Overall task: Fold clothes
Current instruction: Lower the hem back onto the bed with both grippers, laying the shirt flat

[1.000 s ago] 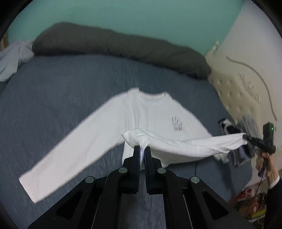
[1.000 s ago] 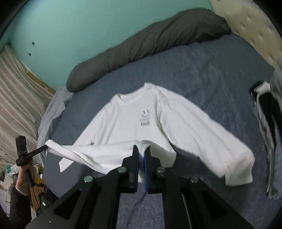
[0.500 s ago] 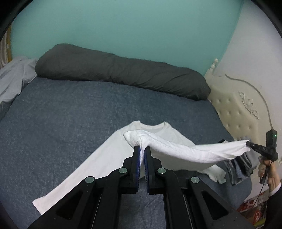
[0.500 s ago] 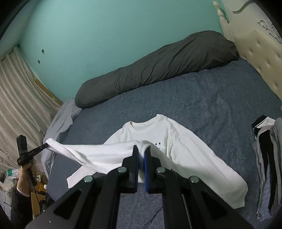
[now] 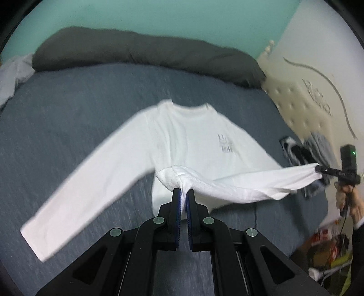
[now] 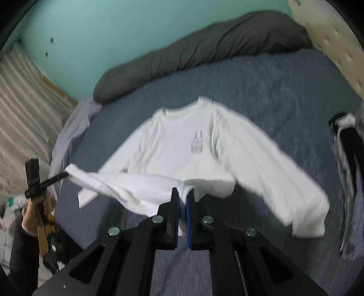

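On the blue bed (image 5: 68, 95), white long-sleeve shirt (image 5: 188, 136) lies front up, both sleeves spread. Left gripper (image 5: 183, 195) clenched on one hem corner, right gripper (image 6: 182, 195) clamped on the other, hem lifted taut. No fold yet; all folding seemingly remains.

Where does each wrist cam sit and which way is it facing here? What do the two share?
Left wrist: sits behind the left gripper, looking down along it across the bed toward the dark bolster; the right gripper and its hand show at the right edge.
Right wrist: sits behind the right gripper, same downward look; the left gripper and its hand show at left.
Shared: the white long-sleeved shirt, its hem stretched between both shut grippers, the bed, the bolster and the teal wall.
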Action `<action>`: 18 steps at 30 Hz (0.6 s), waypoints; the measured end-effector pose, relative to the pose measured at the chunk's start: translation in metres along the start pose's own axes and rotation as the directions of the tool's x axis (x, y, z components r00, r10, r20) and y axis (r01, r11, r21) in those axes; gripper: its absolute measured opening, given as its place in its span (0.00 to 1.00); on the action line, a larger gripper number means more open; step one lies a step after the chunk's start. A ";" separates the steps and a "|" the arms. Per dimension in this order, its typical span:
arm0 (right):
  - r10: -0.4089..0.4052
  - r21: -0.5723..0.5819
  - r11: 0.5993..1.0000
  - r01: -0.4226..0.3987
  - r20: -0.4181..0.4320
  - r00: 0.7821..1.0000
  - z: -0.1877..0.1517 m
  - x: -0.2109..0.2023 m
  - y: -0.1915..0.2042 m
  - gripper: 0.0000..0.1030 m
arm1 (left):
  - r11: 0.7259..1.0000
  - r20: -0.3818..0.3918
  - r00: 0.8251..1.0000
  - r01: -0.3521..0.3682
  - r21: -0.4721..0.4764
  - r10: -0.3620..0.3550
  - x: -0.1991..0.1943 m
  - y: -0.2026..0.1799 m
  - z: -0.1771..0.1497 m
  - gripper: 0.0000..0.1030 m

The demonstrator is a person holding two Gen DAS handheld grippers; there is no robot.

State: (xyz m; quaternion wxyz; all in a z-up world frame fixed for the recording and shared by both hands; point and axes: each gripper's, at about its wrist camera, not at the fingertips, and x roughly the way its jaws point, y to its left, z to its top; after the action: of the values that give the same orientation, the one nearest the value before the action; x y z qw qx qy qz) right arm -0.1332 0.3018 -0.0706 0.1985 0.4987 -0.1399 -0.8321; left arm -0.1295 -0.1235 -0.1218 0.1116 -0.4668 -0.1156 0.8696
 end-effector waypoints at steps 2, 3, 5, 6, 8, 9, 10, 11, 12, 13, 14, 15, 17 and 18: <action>-0.002 -0.005 1.000 0.002 -0.045 0.999 -0.027 0.007 -0.005 0.04 | 1.000 -0.019 1.000 0.005 0.014 -0.005 0.001 0.000 -0.023 0.04; -0.004 0.004 1.000 0.004 -0.062 0.998 -0.036 0.009 -0.008 0.04 | 1.000 -0.023 1.000 0.011 0.013 -0.010 -0.001 0.001 -0.035 0.04; -0.002 0.022 1.000 0.004 -0.089 0.996 -0.056 0.011 -0.015 0.04 | 1.000 -0.023 0.999 0.023 0.003 -0.023 -0.007 0.004 -0.055 0.04; 0.001 0.022 1.000 0.001 -0.097 0.995 -0.065 0.010 -0.017 0.04 | 1.000 -0.019 0.999 0.029 -0.002 -0.029 -0.011 0.006 -0.062 0.04; 0.001 0.015 1.000 0.000 -0.115 0.993 -0.082 0.010 -0.019 0.04 | 1.000 -0.026 0.999 0.024 -0.001 -0.024 -0.014 0.010 -0.075 0.04; -0.004 0.011 1.000 0.006 -0.134 0.991 -0.090 0.013 -0.020 0.04 | 1.000 -0.037 0.999 0.017 -0.004 -0.017 -0.013 0.012 -0.081 0.04; -0.012 0.006 1.000 0.013 -0.152 0.988 -0.098 0.016 -0.022 0.04 | 1.000 -0.050 0.999 0.010 -0.008 -0.011 -0.012 0.015 -0.088 0.04; -0.022 0.006 1.000 0.023 -0.170 0.985 -0.106 0.021 -0.024 0.04 | 1.000 -0.061 0.998 0.005 -0.012 -0.006 -0.009 0.017 -0.094 0.04; -0.022 0.017 1.000 0.026 -0.187 0.982 -0.114 0.027 -0.028 0.04 | 1.000 -0.071 0.998 0.001 -0.016 -0.003 -0.007 0.019 -0.101 0.04; -0.018 0.025 0.999 0.024 -0.196 0.980 -0.122 0.032 -0.030 0.04 | 1.000 -0.079 0.997 0.000 -0.019 -0.002 -0.004 0.019 -0.108 0.04; -0.015 0.034 0.999 0.022 -0.206 0.978 -0.129 0.037 -0.032 0.04 | 1.000 -0.089 0.996 0.000 -0.017 -0.002 -0.001 0.018 -0.114 0.04; -0.012 0.040 0.999 0.021 -0.215 0.976 -0.136 0.042 -0.034 0.04 | 1.000 -0.106 0.994 -0.006 -0.007 0.005 0.004 0.015 -0.123 0.04; -0.019 0.039 0.999 0.029 -0.237 0.971 -0.148 0.053 -0.035 0.04 | 1.000 -0.129 0.991 -0.017 0.015 0.019 0.012 0.012 -0.139 0.05; -0.019 0.043 0.999 0.031 -0.250 0.968 -0.155 0.058 -0.037 0.04 | 0.999 -0.142 0.990 -0.023 0.027 0.027 0.017 0.009 -0.145 0.05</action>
State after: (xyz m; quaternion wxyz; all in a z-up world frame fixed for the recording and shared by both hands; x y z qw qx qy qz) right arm -0.0278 0.3020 -0.2029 0.1924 0.6056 -0.1268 -0.7617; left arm -0.0174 -0.1134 -0.2158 0.1145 -0.5276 -0.0906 0.8369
